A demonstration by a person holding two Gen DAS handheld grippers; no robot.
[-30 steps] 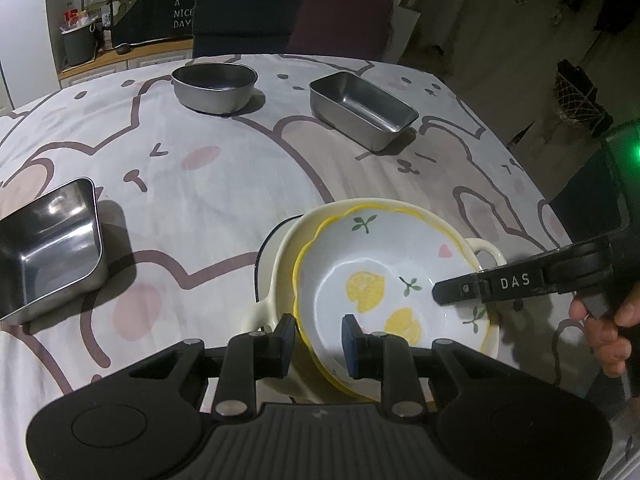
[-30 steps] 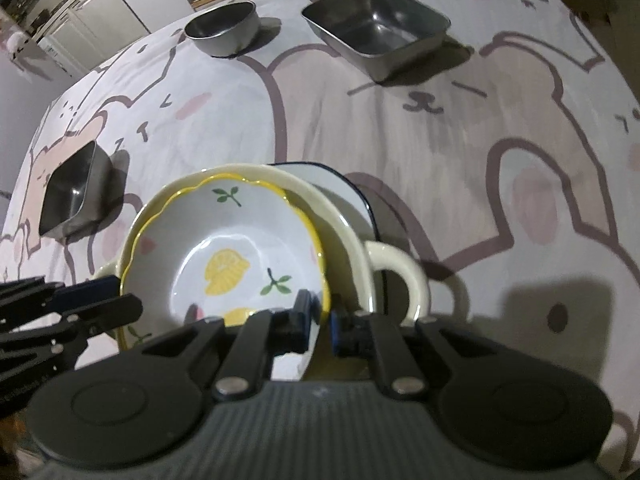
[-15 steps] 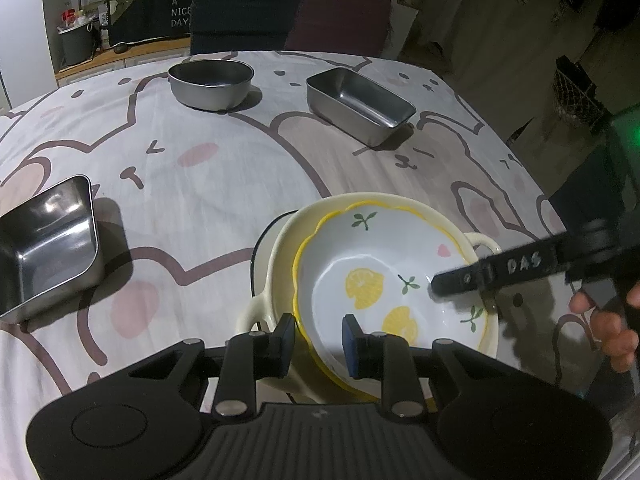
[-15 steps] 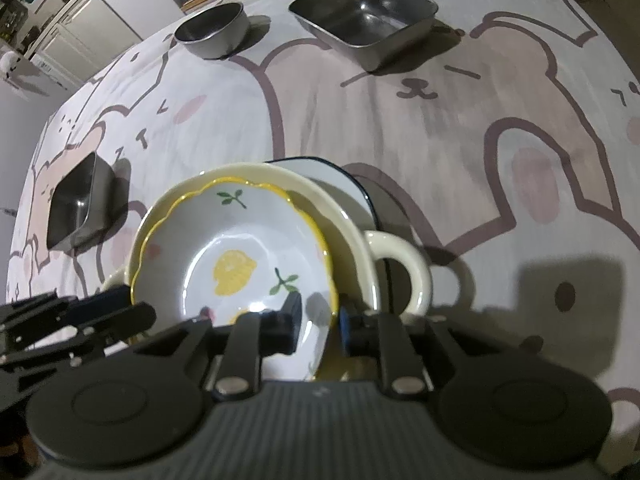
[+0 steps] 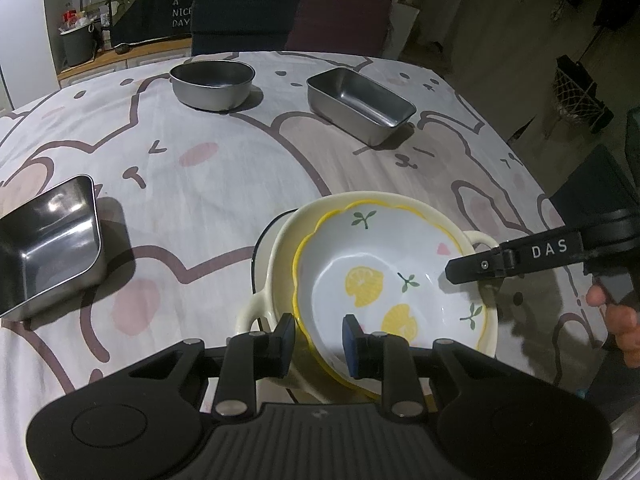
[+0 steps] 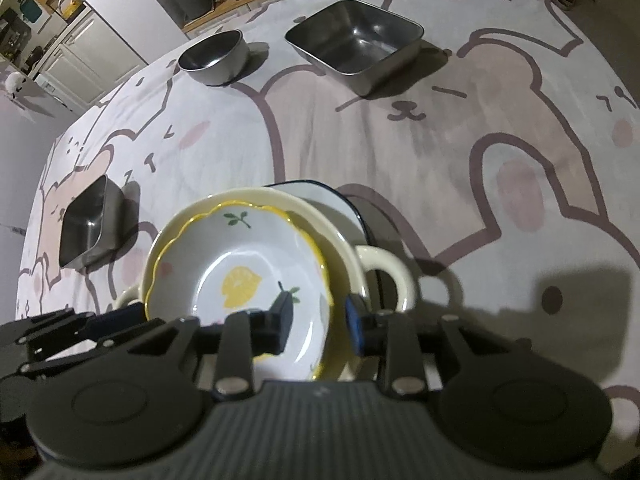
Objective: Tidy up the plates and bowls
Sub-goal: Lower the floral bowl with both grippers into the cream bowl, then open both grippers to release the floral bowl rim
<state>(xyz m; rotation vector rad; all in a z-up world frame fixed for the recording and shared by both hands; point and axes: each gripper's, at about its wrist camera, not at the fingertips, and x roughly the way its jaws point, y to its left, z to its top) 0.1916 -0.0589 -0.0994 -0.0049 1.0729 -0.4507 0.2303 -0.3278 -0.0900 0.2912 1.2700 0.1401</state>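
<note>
The left gripper [image 5: 317, 338] straddled the near rim of the lemon-print bowl [image 5: 394, 280] at lower centre of its frame, jaws parted and not pinching. The right gripper [image 6: 320, 322] stood likewise apart astride the opposite rim. The bowl sat tilted inside a cream handled bowl [image 5: 478, 240], itself resting on a dark-rimmed plate [image 6: 340, 210]. Glazed ceramic, it looked stiff, slick and breakable, best gripped squarely at the rim. Three steel containers stood well apart toward the frame's top and left.

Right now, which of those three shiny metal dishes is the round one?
The round steel bowl at the far side of the table. The steel container beside it and the steel container at the left edge are both rectangular.
</note>
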